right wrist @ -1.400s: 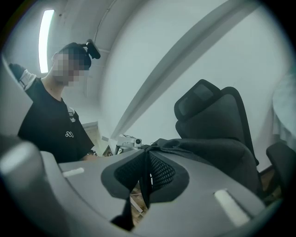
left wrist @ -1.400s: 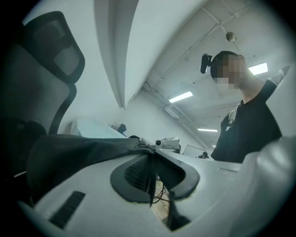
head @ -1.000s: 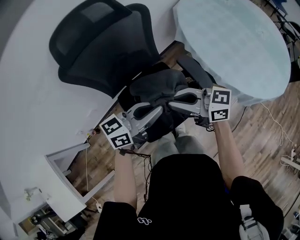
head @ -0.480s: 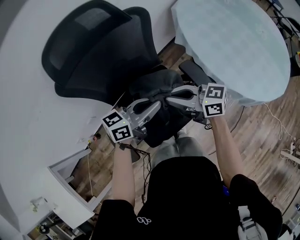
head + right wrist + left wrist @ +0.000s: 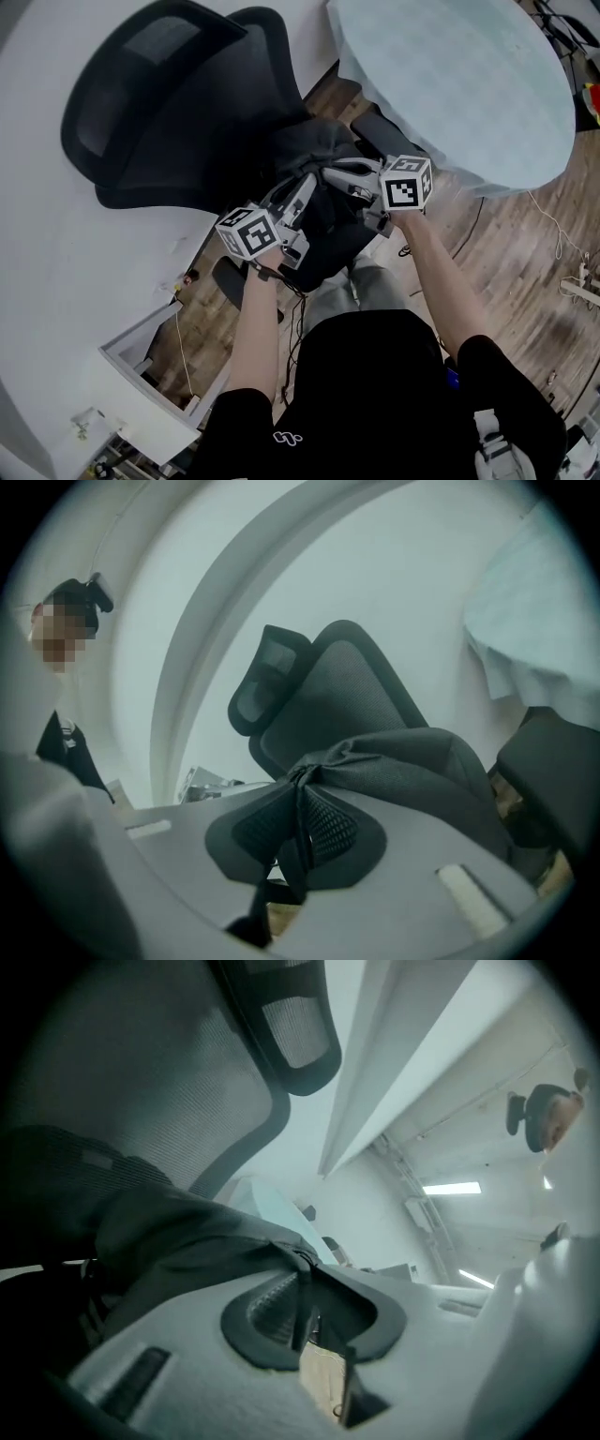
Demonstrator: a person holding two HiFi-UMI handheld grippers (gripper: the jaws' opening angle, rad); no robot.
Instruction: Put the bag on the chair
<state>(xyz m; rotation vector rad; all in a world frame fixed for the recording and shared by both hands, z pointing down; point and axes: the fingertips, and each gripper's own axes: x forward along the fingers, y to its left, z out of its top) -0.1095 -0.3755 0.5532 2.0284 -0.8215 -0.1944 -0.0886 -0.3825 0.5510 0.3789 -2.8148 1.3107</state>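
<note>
The dark bag (image 5: 311,148) is at the centre of the frame, over the seat of the chair (image 5: 169,94), and the grippers hide its lower part. I cannot tell if it rests there. The left gripper (image 5: 302,1309), jaws opening, pinches one fold; the right gripper (image 5: 298,832), closing, pinches another.

Wood-plank floor (image 5: 525,253); a round table (image 5: 459,75) under pale cloth; white wall (image 5: 56,253); ceiling strip lights (image 5: 452,1188).

Wood-plank floor (image 5: 534,319); on it, black mesh office chair (image 5: 187,103) far left; cloth-covered round table (image 5: 459,84) far right.
</note>
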